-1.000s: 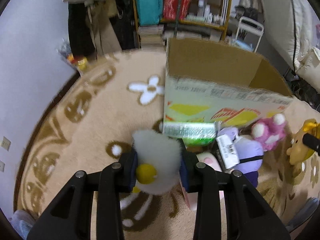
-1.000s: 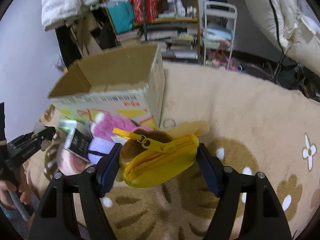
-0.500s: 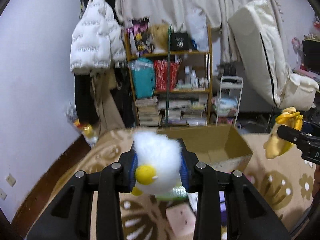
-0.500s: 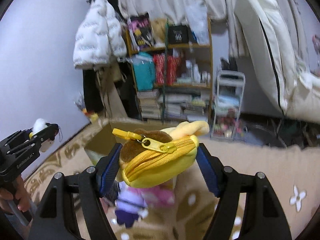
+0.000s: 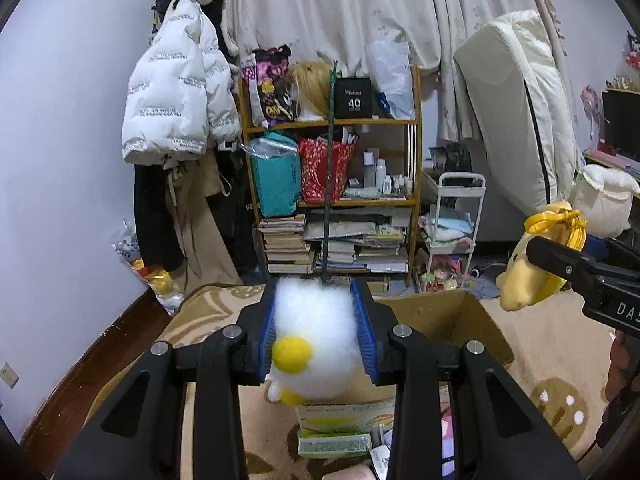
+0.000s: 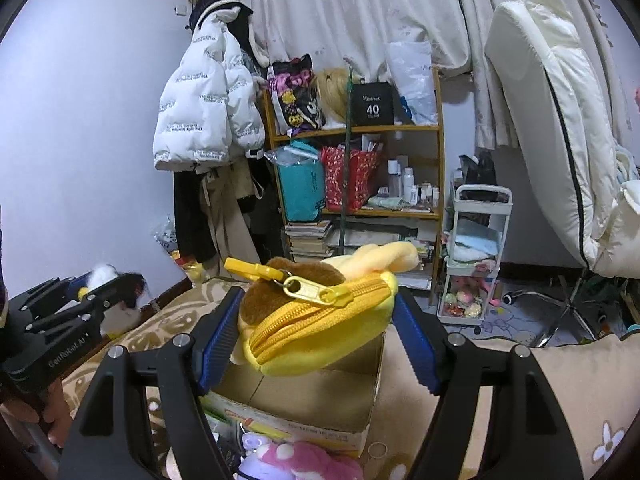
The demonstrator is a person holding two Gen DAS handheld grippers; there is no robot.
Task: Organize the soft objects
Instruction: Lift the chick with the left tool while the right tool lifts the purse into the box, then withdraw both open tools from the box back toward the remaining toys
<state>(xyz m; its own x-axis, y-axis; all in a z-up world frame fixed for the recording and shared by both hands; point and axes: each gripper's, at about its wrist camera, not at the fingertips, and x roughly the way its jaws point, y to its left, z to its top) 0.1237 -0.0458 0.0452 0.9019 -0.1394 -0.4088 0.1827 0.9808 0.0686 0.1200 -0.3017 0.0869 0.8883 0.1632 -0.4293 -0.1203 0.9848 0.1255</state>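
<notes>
Left wrist view. The left gripper (image 5: 316, 334) sits at lower centre of the frame, its black arms ending in blue ribbed pads (image 5: 267, 332). The pads are clamped on a white fluffy plush toy (image 5: 314, 342), rounded in shape, with a smooth yellow beak-like knob at its front. Behind and below the toy stands an open cardboard box (image 5: 452, 320), plain brown inside, with a printed front panel. At the bottom edge, in front of the box, lie a green-and-silver packet (image 5: 334, 444) and part of a pink plush (image 5: 446, 424). The floor is a beige pile rug (image 5: 556, 364) with brown and white patterns. At the right edge the right gripper (image 5: 554, 250) holds a yellow plush pouch (image 5: 528, 276) above the rug. A wooden shelf (image 5: 332, 122) fills the centre background.

Right wrist view. The right gripper (image 6: 316, 322) occupies the lower centre; its blue ribbed pads (image 6: 218, 344) press both sides of the yellow plush pouch (image 6: 320, 332), a soft oval item with a yellow zipper, a metal pull, a brown fuzzy patch and pale ears. The cardboard box (image 6: 320, 396) stands directly below it, open top upward. A pink and lilac plush (image 6: 296, 462) lies at the bottom edge in front of the box. At the left edge the left gripper (image 6: 100, 282) holds the white fluffy plush toy (image 6: 102, 272).
</notes>
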